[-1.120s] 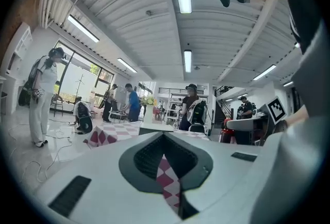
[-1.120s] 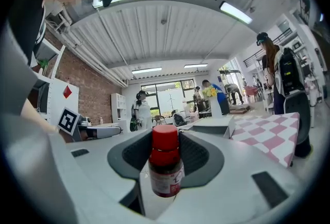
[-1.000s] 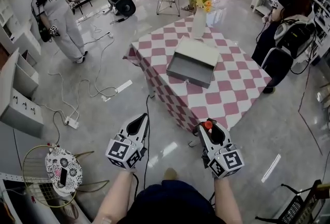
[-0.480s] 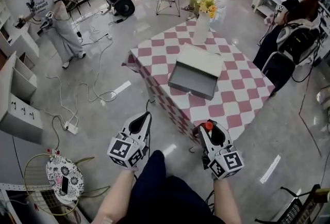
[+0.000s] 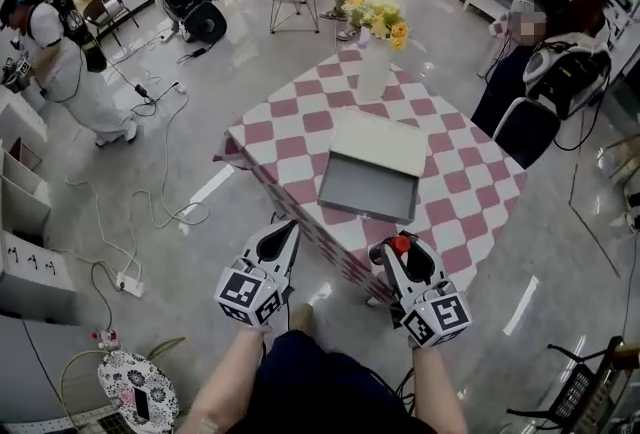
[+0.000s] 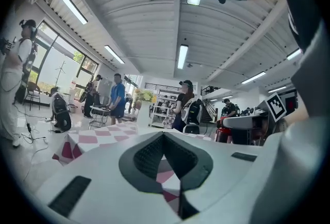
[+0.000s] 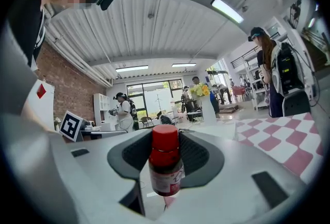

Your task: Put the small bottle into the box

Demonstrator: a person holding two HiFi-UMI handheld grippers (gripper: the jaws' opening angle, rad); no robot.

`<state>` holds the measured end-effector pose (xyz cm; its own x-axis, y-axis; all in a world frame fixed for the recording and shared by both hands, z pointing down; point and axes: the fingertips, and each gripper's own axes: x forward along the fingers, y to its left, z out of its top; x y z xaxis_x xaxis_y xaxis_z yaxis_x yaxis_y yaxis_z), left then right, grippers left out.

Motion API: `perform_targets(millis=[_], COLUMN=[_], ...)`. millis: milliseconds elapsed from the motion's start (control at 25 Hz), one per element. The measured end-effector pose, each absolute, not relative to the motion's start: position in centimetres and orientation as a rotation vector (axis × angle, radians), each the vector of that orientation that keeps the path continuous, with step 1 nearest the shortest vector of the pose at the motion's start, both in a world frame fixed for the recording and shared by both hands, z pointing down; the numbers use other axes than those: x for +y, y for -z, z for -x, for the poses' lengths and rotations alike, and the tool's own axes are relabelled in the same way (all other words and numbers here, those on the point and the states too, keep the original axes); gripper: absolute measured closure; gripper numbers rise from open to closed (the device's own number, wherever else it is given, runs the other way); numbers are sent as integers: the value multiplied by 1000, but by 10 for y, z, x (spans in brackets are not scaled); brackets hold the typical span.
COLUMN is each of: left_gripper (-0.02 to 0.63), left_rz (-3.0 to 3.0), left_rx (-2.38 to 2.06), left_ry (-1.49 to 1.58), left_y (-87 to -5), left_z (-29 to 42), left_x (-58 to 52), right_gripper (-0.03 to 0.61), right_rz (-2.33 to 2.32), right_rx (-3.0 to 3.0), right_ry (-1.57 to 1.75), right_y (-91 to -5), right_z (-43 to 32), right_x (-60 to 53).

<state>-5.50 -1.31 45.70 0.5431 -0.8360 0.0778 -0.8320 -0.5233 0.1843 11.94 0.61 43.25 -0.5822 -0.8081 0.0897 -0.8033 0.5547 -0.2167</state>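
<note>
Right gripper (image 5: 401,252) jaws clamp the small red-capped bottle (image 7: 166,165), long axis upright. The open shallow grey box (image 5: 366,188) on the pink-checked worktop (image 5: 285,144) lies at 11 o'clock, nearer this gripper. Left gripper (image 5: 283,234) jaws are closed and empty.

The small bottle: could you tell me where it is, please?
The small bottle is held upright by the right gripper, low right in the head view, by the near edge of the checkered table bearing the box.

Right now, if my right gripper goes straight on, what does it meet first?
Probably the open box on the checked table; the right gripper, holding the small bottle, points there, though height is unclear.
</note>
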Motion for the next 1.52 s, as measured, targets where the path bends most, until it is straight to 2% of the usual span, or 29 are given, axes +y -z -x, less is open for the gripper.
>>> perform_targets(millis=[760,1520], left_gripper=[612,612], left_rz=[-2664,-2635], left_rx=[-1173,-1125], left_ry=[14,-4], left_y=[-480,-504], left_z=[91,76], left_x=[-111,-165], right_gripper=[419,419], right_rz=[1597,1519], right_rx=[2658,2831], right_ry=[404,436], right_y=[-448,-471], right_z=[-64,-44], right_x=[-79,-153])
